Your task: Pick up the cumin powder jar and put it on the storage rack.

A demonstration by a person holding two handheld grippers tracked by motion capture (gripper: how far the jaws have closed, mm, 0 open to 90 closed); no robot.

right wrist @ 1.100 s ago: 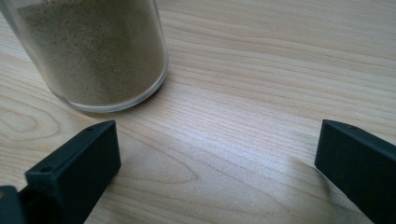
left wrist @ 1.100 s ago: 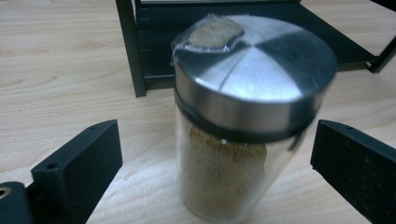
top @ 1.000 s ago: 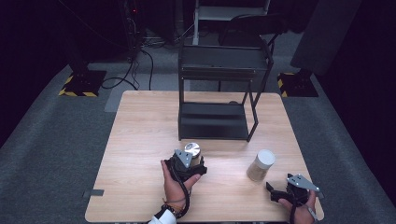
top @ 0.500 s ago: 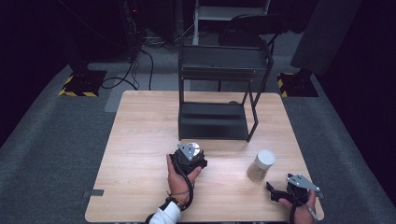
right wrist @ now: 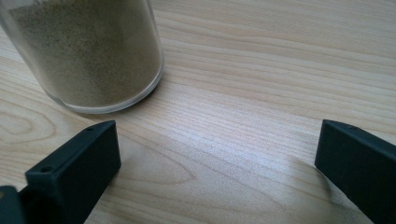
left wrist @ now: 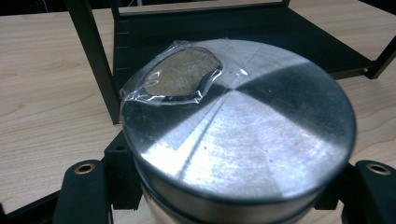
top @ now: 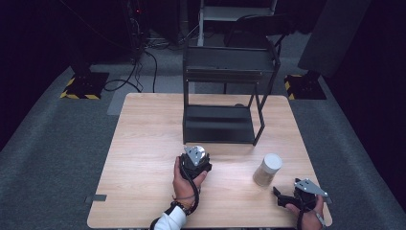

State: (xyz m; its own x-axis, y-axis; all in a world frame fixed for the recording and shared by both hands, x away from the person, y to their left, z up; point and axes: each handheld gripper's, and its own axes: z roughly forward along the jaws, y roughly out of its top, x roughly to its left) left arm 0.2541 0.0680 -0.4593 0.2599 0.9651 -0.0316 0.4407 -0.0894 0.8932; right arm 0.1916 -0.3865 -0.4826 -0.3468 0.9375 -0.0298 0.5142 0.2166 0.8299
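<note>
Metal gleams on the lid of the jar (left wrist: 238,135) that sits between the jaws of the left gripper (top: 195,163); those jaws have just been closing and now clamp its sides below the rim, one black jaw at either flank in the left gripper view. A taped-on sample patch (left wrist: 182,72) lies on the far part of the lid. I judge this jar rigid and probably slick under the pads, with some weight from its contents, so a hold low on the wall, under the lid's lip, seems safer than on the lid itself. Just beyond the jaws stands the black rack (top: 222,96), its lower shelf level with the jar. Farther right, a second jar (top: 267,170) of tan powder with a pale lid stands ahead and to the left of the right gripper (top: 299,194), whose jaws gape wide over bare table (right wrist: 243,93) and touch nothing. Clear walls suggest glass or hard plastic, breakable if knocked. Count: two jars, two grippers, one rack.
</note>
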